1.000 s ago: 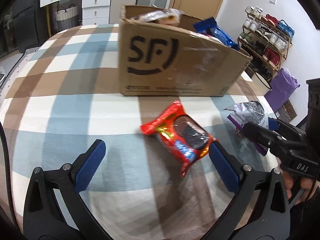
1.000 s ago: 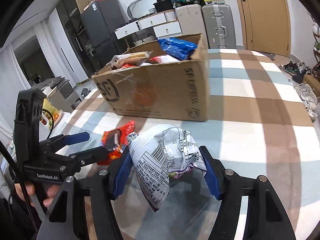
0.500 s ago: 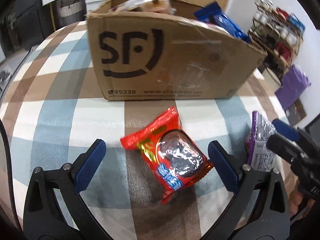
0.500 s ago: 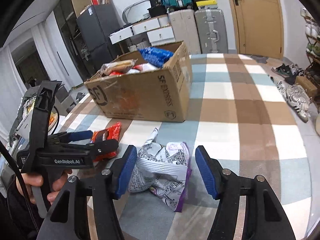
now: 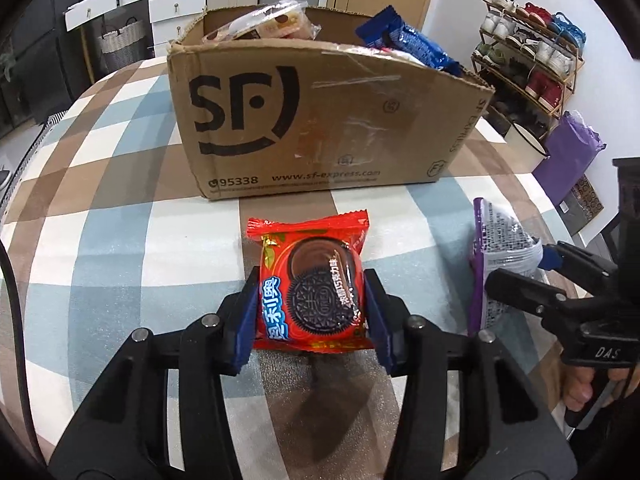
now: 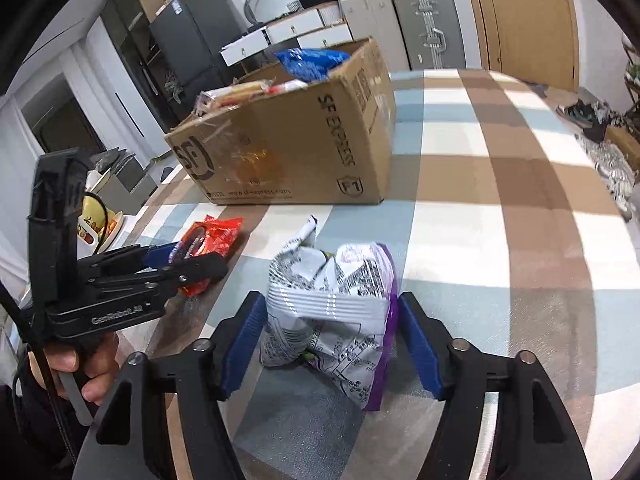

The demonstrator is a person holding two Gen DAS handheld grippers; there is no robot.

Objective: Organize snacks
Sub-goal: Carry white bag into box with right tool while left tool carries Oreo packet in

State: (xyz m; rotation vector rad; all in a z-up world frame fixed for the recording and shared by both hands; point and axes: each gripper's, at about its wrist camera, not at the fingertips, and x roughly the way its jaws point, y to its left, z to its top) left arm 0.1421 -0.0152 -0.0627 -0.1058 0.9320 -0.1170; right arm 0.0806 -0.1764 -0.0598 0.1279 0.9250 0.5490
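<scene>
My left gripper (image 5: 310,312) is shut on a red Oreo cookie packet (image 5: 312,284) that rests on the checked tablecloth; the packet also shows in the right wrist view (image 6: 212,240). My right gripper (image 6: 330,340) is shut on a crumpled purple and white snack bag (image 6: 332,316), which also shows in the left wrist view (image 5: 496,264). Behind both stands an open SF cardboard box (image 5: 320,120) holding several snacks, among them a blue packet (image 5: 404,40). The box also shows in the right wrist view (image 6: 296,148).
The checked tablecloth (image 5: 100,220) covers the round table. A shoe rack (image 5: 528,48) and a purple bag (image 5: 568,152) stand past the table's right edge. Drawers and suitcases (image 6: 400,20) line the far wall.
Both grippers have closed on their packets. The left one moved forward around the red Oreo packet. The right one closed on the purple bag it had set down on the table.
</scene>
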